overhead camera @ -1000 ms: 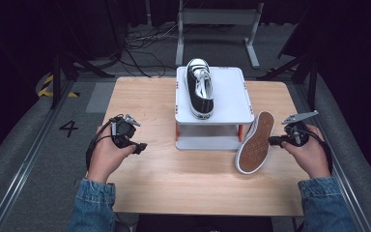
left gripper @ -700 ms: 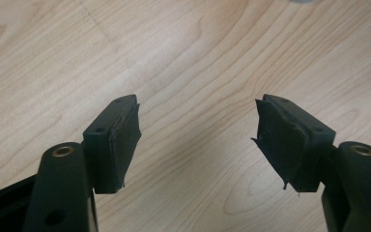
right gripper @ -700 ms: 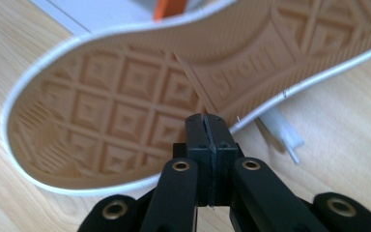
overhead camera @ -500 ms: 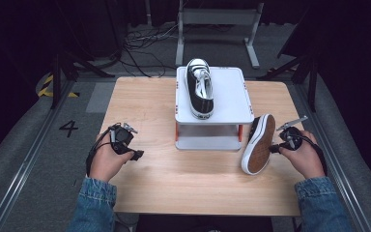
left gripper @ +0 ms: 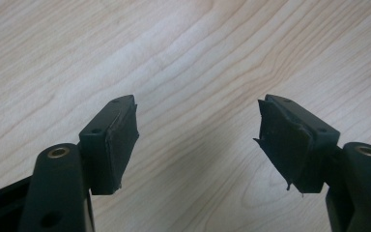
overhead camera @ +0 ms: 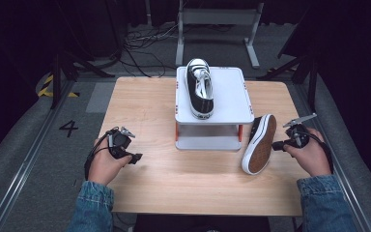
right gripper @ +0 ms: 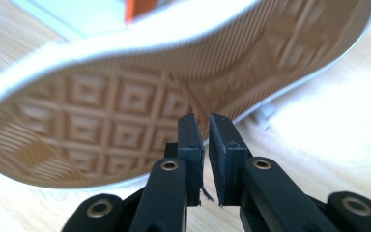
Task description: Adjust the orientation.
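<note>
A black-and-white sneaker (overhead camera: 200,89) lies upright on top of a white stand (overhead camera: 232,92) at the table's middle. A second sneaker (overhead camera: 258,145) rests on its side just right of the stand, with its tan sole (right gripper: 125,111) turned toward my right gripper (overhead camera: 276,145). That gripper (right gripper: 206,121) is shut with only a sliver between its pads, and its tips sit just in front of the sole. My left gripper (overhead camera: 134,158) hovers low over bare wood at the front left. In the left gripper view it (left gripper: 198,140) is open with nothing between its jaws.
The wooden table (overhead camera: 145,106) has free room at the left and along the front. The stand has orange posts and a lower shelf (overhead camera: 206,142). Metal frames and cables stand on the floor beyond the far edge.
Both hands have drawn back a little toward the front edge. The side-lying sneaker swung slightly, its lower end moving right, then stayed still.
</note>
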`<state>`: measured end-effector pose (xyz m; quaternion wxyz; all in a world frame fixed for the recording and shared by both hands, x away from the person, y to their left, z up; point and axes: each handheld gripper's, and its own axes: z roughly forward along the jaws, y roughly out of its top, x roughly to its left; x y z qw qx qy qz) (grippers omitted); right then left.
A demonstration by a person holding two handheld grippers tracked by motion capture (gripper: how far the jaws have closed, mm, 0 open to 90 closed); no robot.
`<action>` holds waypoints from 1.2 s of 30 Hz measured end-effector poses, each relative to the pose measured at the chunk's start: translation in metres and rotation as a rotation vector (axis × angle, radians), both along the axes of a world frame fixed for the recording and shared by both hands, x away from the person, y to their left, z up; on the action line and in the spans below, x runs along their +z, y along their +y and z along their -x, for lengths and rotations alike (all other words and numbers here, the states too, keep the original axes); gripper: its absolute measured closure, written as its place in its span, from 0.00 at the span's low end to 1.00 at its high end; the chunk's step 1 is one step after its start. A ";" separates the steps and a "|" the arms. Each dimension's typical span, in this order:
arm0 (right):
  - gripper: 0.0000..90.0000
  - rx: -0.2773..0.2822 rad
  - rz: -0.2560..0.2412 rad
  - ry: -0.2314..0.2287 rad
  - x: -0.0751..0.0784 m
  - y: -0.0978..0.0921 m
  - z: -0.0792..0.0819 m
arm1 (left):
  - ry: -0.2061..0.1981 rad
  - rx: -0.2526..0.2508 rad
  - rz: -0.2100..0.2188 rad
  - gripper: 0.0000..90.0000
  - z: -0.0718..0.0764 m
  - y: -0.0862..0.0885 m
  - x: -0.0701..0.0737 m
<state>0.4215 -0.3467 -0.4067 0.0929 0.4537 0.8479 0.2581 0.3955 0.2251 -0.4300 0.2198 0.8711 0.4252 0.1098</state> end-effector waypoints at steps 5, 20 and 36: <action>0.93 0.053 -0.035 -0.102 0.032 0.017 0.003 | 0.002 0.001 0.005 0.34 0.008 0.003 0.001; 1.00 0.151 0.015 -0.103 0.023 0.055 -0.009 | 0.023 -0.011 -0.001 0.33 0.010 0.002 -0.003; 1.00 -0.085 0.066 -0.020 0.025 -0.026 0.035 | 0.010 -0.072 0.031 0.33 -0.017 -0.021 0.004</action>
